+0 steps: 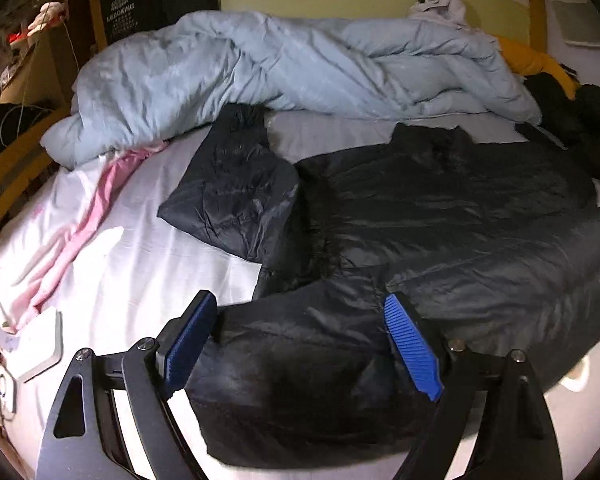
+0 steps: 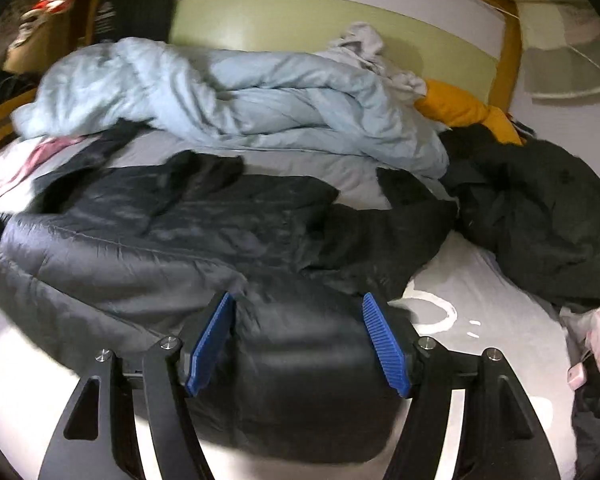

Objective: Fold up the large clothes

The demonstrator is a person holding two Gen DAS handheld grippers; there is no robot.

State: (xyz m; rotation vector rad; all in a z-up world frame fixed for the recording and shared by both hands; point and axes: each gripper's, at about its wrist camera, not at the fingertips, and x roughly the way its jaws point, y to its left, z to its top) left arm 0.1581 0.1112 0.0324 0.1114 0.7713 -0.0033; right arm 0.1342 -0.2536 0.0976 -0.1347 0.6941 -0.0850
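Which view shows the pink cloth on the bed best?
The left wrist view: there the pink cloth lies in full, sharp, as a long strip on the white sheet beside the blue duvet. The right wrist view shows only a blurred bit at its left edge.

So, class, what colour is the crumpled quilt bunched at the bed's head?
The crumpled quilt is pale blue, clearest in the left wrist view.

Glossy quilted jacket [image 1: 439, 216], ribbed tongs [image 1: 300, 344]
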